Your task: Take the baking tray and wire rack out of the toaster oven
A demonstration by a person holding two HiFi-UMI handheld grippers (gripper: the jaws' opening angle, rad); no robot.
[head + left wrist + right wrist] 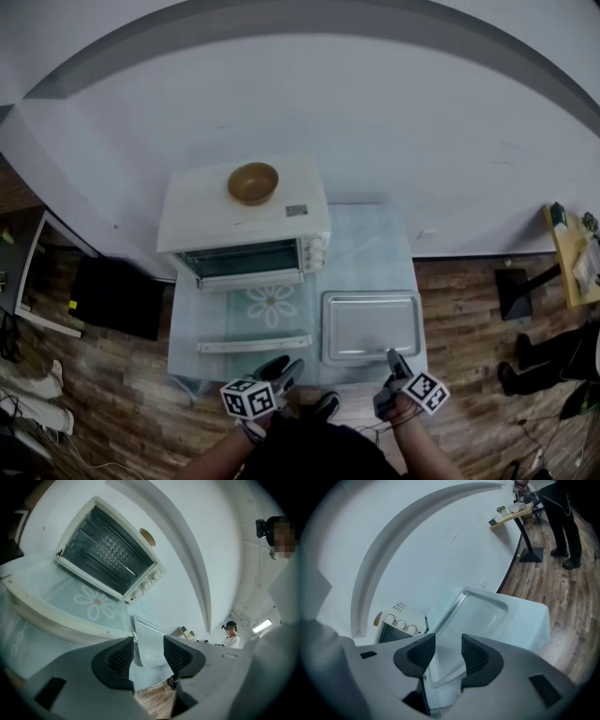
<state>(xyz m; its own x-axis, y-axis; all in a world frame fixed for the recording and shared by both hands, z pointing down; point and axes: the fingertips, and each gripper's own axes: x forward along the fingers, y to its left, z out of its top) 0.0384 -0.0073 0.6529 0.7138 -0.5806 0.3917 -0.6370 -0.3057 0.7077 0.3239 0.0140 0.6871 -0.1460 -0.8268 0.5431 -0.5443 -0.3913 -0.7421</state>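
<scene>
The white toaster oven (244, 220) stands at the table's back with its glass door (253, 319) folded down flat. In the left gripper view the oven (108, 550) shows thin rack bars inside its dark cavity. The silver baking tray (370, 326) lies flat on the table to the oven's right. My left gripper (286, 367) hovers open at the near table edge, in front of the door handle, with nothing between its pads (148, 656). Over the tray's near edge my right gripper (396, 361) is open too, empty (448, 653), the tray (483, 611) just beyond it.
A wooden bowl (253, 183) sits on top of the oven. A pale cloth (375, 253) covers the small table, which ends at wood floor on three sides. A black box (117, 300) stands at the left. A person (560, 517) stands by a side table (511, 515).
</scene>
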